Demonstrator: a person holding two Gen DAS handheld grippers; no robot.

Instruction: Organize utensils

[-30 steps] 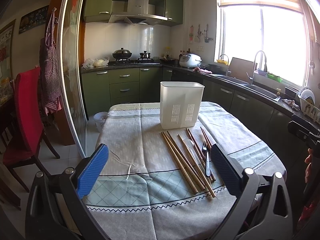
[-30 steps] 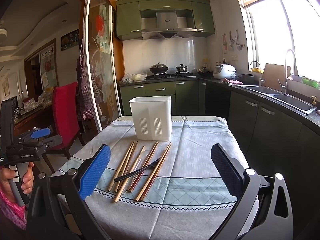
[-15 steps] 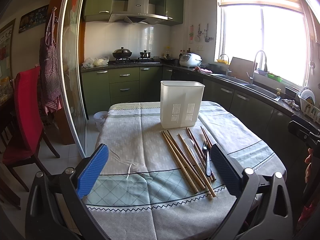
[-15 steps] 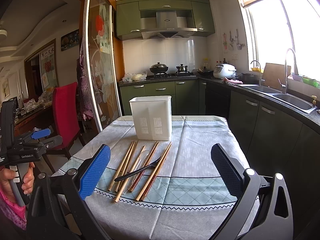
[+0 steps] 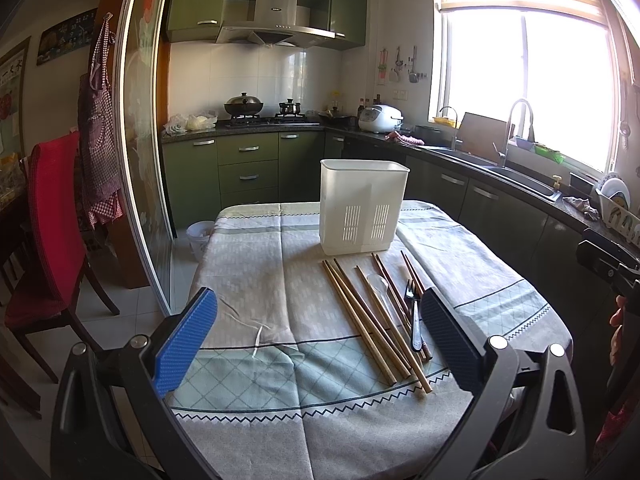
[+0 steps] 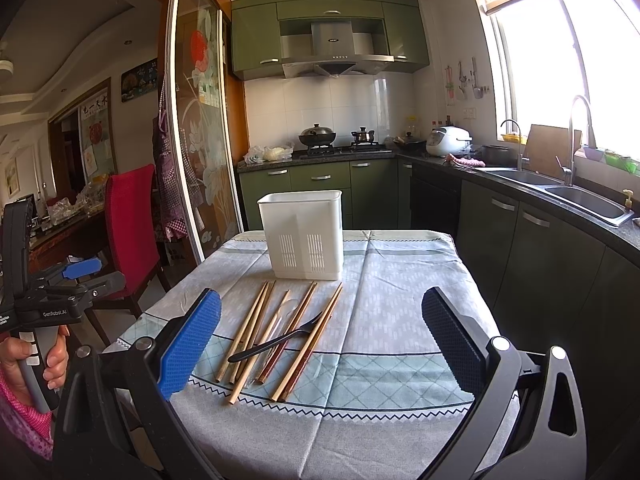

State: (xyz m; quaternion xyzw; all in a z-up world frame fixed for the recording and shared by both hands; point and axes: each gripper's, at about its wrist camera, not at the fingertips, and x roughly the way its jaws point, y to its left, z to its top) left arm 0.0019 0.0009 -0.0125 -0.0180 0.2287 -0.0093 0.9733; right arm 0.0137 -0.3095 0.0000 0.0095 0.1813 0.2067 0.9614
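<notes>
Left tongs (image 5: 318,336): spread wide, holding nothing, above the worktop (image 5: 248,280) edge.
Right tongs (image 6: 320,336): spread wide, holding nothing.
Chopsticks (image 6: 256,332): lying in a row before the caddy (image 6: 302,234).
Fork (image 6: 276,340): lying across the chopsticks.

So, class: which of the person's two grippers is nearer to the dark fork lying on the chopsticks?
Left, narrowly. The fork lies just beside the left gripper at its right finger; in the right gripper view it sits between the open fingers, slightly further ahead.

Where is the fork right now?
In the right wrist view, the fork lies slantwise across the chopsticks on the tablecloth, in front of the white utensil holder.
</notes>
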